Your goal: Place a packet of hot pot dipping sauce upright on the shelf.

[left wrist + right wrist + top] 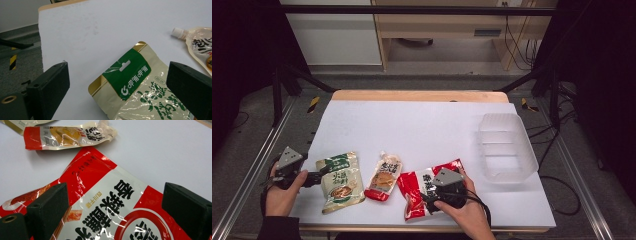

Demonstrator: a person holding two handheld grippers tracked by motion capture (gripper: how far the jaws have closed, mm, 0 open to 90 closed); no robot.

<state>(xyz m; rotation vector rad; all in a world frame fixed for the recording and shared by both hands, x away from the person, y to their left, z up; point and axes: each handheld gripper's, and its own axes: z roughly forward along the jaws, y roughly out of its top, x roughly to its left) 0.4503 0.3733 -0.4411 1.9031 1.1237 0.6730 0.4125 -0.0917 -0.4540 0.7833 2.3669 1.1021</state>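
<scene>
With both the left gripper (pixel 314 177) and right gripper (pixel 428 196) spread wide and empty over the glossy green-and-cream pouch (pixel 340 181) and red-and-white crinkly packet (pixel 424 187) near the white table's (pixel 422 125) front edge, slipping off flat film was judged likely.

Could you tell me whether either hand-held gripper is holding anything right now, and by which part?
Nothing is held: both jaws stand open, the left hand-held gripper over the green packet, the right hand-held gripper over the red packet.

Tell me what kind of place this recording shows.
Probably a lab data-collection station, not a home: a white-covered table inside a black metal frame, cables trailing over grey flooring, snack packets laid out beside a clear plastic bin.
</scene>
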